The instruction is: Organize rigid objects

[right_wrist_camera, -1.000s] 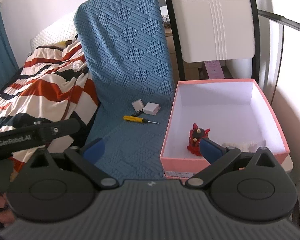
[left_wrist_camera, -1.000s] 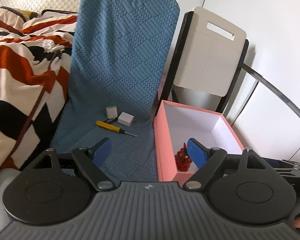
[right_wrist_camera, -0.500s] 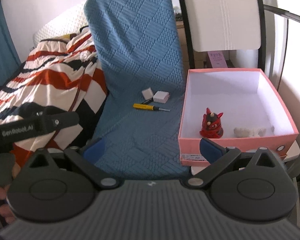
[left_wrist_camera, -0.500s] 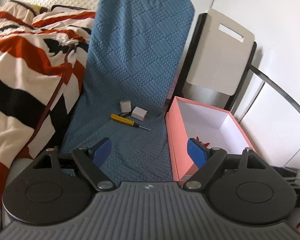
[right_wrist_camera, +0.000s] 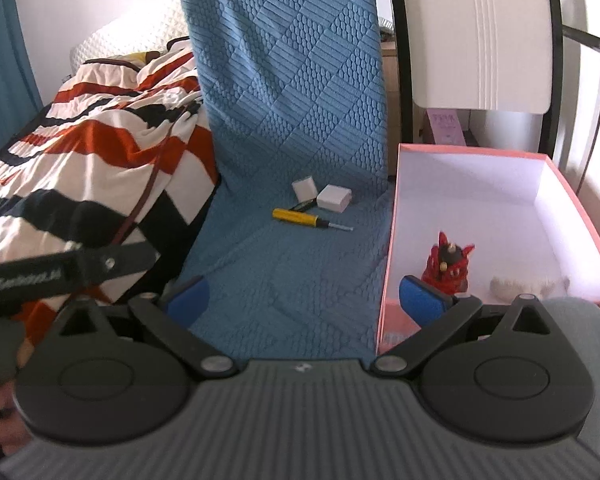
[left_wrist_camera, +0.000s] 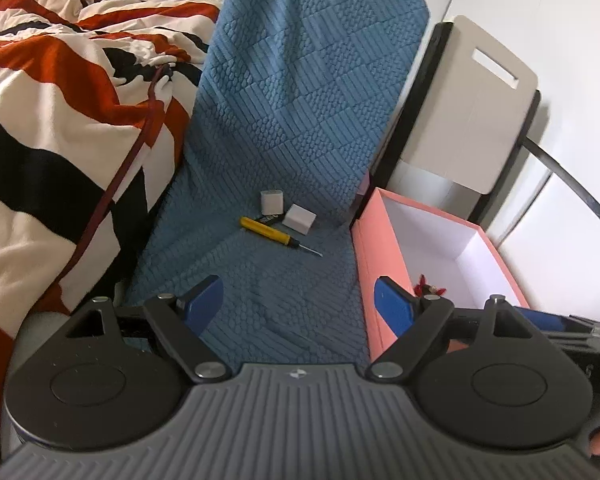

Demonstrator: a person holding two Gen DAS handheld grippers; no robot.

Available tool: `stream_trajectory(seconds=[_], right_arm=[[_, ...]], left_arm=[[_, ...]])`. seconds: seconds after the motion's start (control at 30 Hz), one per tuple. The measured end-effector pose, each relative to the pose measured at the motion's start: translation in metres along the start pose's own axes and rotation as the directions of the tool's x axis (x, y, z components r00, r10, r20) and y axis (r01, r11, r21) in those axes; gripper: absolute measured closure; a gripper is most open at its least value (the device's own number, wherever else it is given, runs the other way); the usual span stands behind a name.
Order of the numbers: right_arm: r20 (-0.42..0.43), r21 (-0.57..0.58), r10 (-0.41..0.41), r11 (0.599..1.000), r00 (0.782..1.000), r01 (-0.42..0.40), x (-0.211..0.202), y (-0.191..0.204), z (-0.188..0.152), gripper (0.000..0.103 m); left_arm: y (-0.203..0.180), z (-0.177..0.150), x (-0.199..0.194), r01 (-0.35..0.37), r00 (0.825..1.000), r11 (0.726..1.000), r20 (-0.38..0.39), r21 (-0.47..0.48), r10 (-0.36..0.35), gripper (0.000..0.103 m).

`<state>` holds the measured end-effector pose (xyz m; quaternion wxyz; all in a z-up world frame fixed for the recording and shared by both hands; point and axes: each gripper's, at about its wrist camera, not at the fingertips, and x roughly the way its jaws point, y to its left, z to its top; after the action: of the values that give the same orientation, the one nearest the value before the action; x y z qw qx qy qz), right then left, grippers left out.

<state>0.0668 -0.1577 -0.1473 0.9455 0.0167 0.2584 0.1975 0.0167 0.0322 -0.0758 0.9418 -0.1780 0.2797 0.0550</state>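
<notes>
A yellow screwdriver (left_wrist_camera: 271,234) (right_wrist_camera: 300,218), a white charger cube (left_wrist_camera: 271,202) (right_wrist_camera: 303,188) and a small white box (left_wrist_camera: 299,219) (right_wrist_camera: 333,197) lie on the blue quilted seat cover (left_wrist_camera: 284,280) (right_wrist_camera: 268,272). A dark item sits between them. To the right stands a pink open box (left_wrist_camera: 370,248) (right_wrist_camera: 572,204) holding a red figurine (right_wrist_camera: 448,266) (left_wrist_camera: 428,289) and a white fuzzy item (right_wrist_camera: 520,286). My left gripper (left_wrist_camera: 298,304) is open and empty above the seat front. My right gripper (right_wrist_camera: 304,300) is open and empty, its right finger beside the pink box.
A striped red, white and black blanket (left_wrist_camera: 60,128) (right_wrist_camera: 88,152) covers the bed on the left. A cream chair back with black frame (left_wrist_camera: 472,104) (right_wrist_camera: 480,40) stands behind the pink box. The left gripper's body (right_wrist_camera: 60,272) shows at the left in the right wrist view.
Both grippers have drawn back and shifted left, so the seat items sit nearer the centre of view. Both stay open and empty. The objects have not moved.
</notes>
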Motion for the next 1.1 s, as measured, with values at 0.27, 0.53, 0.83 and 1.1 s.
stream_trajectory(seconds=[0.27,0.53,0.83,1.1], right_arm=[[-0.005,-0.009,0.054,0.999,0.999,-0.054,0.056,-0.014,0.017,0.000],[-0.006,-0.026,0.107,0.994,0.994,-0.107,0.114,-0.018,0.030,0.003],[-0.050,-0.015,0.174,0.984,0.983,-0.175,0.179,-0.028,0.050,0.029],[-0.122,-0.018,0.145,0.989,0.982,-0.148,0.230,-0.034,0.072,0.032]], left_arm=[[0.013,0.002,0.063,-0.016,1.000,1.000,0.008,-0.008,0.016,0.017],[0.028,0.000,0.138,-0.029,0.999,1.000,-0.036,-0.004,0.029,0.017],[0.057,0.008,0.214,-0.018,0.992,1.000,-0.122,-0.014,0.016,0.017],[0.067,0.020,0.275,-0.005,0.985,1.000,-0.170,-0.015,0.002,0.017]])
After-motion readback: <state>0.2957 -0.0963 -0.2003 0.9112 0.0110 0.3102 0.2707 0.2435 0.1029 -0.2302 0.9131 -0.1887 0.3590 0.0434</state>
